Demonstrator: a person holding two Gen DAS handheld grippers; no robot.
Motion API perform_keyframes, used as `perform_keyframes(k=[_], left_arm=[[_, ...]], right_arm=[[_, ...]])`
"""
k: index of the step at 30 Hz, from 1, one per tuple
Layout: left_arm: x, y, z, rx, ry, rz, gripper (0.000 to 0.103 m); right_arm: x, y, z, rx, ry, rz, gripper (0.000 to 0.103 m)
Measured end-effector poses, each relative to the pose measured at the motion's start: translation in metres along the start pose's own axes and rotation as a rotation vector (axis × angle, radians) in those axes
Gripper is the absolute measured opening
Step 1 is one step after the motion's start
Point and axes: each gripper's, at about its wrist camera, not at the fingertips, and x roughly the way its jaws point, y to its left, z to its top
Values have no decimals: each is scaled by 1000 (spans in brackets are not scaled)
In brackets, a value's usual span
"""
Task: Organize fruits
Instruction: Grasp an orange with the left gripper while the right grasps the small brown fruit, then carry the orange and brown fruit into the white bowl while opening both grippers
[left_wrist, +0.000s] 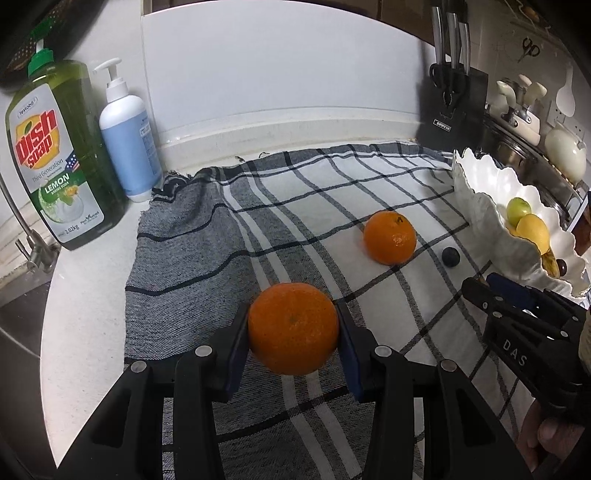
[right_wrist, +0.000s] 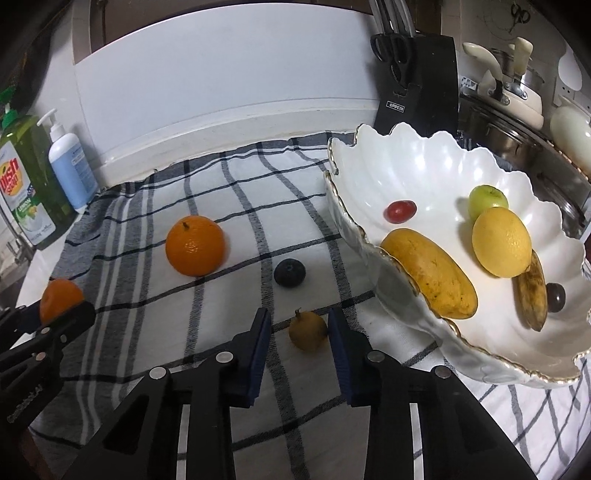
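Observation:
My left gripper (left_wrist: 293, 328) is shut on an orange (left_wrist: 293, 328), held above the checked cloth (left_wrist: 221, 229); it also shows at the left edge of the right wrist view (right_wrist: 61, 300). A second orange (left_wrist: 389, 237) (right_wrist: 195, 245) and a dark blueberry (left_wrist: 450, 256) (right_wrist: 289, 272) lie on the cloth. My right gripper (right_wrist: 298, 328) is open, its jaws on either side of a small yellow-brown fruit (right_wrist: 307, 329). The white scalloped bowl (right_wrist: 424, 177) (left_wrist: 476, 192) holds a mango (right_wrist: 430, 273), a lemon (right_wrist: 501, 242), a green fruit (right_wrist: 487, 199), a red grape (right_wrist: 400, 211), a banana (right_wrist: 532, 295) and a dark grape (right_wrist: 555, 297).
A dish soap bottle (left_wrist: 61, 155) and a pump bottle (left_wrist: 127, 136) stand at the left by the sink tap (left_wrist: 22, 229). A knife block (left_wrist: 454, 107) (right_wrist: 417, 88) and pots (right_wrist: 517, 110) stand behind the bowl. A white wall panel (left_wrist: 280, 74) backs the counter.

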Motion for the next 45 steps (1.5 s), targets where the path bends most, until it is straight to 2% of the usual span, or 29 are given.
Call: perform_keyframes(k=[8, 12, 25, 36, 45], left_arm=[[2, 2, 0, -2, 1, -7, 43], [1, 2, 0, -3, 0, -5, 43], [-27, -14, 3, 10, -42, -20, 43], [-53, -76, 19, 81, -90, -112, 43], [-62, -129, 49, 147, -124, -181, 43]], right_arm=[[9, 0, -2, -7, 26, -15, 23], [8, 0, -2, -7, 19, -9, 23], [-41, -7, -5, 7, -56, 23, 23], [-94, -60, -6, 68, -126, -32, 23], [-113, -111, 5, 149, -160, -83, 23]])
